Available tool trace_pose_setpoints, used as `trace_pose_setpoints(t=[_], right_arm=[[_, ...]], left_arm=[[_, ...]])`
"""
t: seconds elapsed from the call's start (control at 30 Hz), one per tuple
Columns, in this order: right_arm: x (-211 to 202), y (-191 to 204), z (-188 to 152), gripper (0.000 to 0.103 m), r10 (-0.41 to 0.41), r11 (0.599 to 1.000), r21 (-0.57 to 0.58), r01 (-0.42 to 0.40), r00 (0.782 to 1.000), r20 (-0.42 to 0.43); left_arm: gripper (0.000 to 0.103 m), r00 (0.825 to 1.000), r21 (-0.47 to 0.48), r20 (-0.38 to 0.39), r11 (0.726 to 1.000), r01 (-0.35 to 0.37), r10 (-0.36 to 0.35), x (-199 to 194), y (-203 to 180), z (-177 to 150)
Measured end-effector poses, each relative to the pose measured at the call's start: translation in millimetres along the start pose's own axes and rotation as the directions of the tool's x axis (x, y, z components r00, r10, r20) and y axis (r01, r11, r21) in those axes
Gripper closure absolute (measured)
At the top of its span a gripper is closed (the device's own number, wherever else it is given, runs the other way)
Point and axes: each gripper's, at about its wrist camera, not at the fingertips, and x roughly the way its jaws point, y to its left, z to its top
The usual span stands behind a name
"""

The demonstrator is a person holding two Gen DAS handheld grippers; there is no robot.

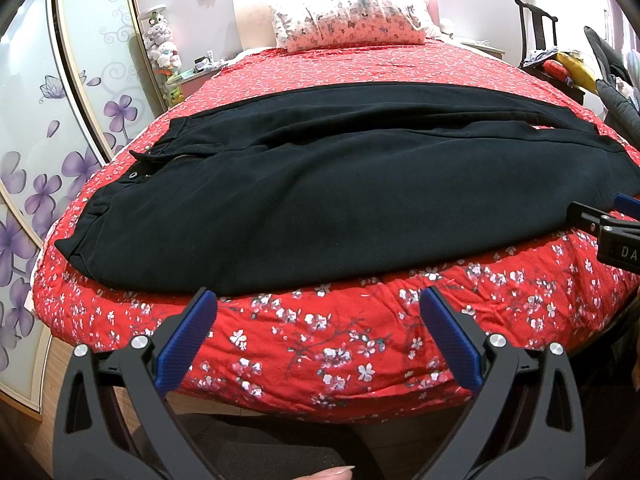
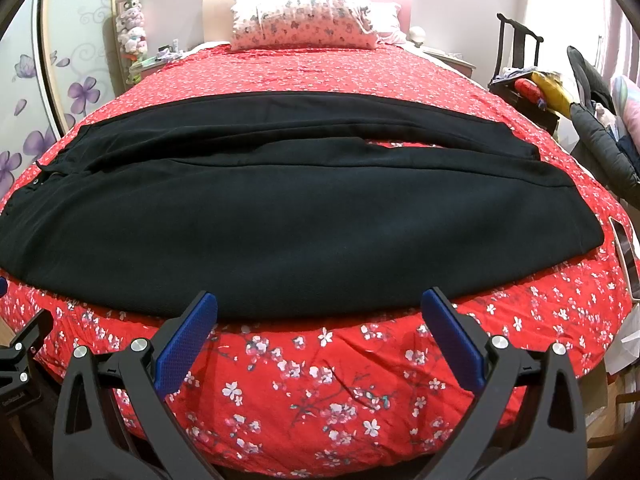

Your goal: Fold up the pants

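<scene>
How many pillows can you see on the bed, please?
2: a patterned pillow lies at the head of the bed, and a plain pink pillow sits behind its right end, mostly hidden. More may lie behind them.

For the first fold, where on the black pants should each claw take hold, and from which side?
Probably the near long edge of the black pants, approached from the foot of the bed. They lie flat crosswise, waistband left, hems right. Left claw near the waist, right claw near the hems; both are open.
</scene>
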Motion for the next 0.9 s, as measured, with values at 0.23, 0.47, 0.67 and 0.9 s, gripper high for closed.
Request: trace_pose_setpoints(t=[0.23,0.47,0.67,0.9], right_arm=[[0.2,-0.3,0.1,0.001,0.001,1.0,0.001,-0.001,1.0,-0.001],[0.5,-1.0,0.0,0.001,0.003,1.0,0.003,-0.003,1.0,-0.003],[0.7,-1.9,-0.2,0.001,0.004,1.0,0.004,-0.004,1.0,-0.003],[1.0,-2.1,-0.4,0.001,0.004,1.0,0.004,-0.004,1.0,-0.004]], left_arm=[[0.002,1.0,0.0,0.0,1.0,0.0,0.0,0.0,0.0,0.0],[0.002,1.0,-0.001,0.0,1.0,0.002,-0.002,0.0,0.1,0.0],[0.002,1.0,0.0,0.001,1.0,0.0,0.0,-0.1,0.0,0.0],[0.002,1.0,0.0,0.001,1.0,0.001,-0.001,-0.1,-0.1,0.0]])
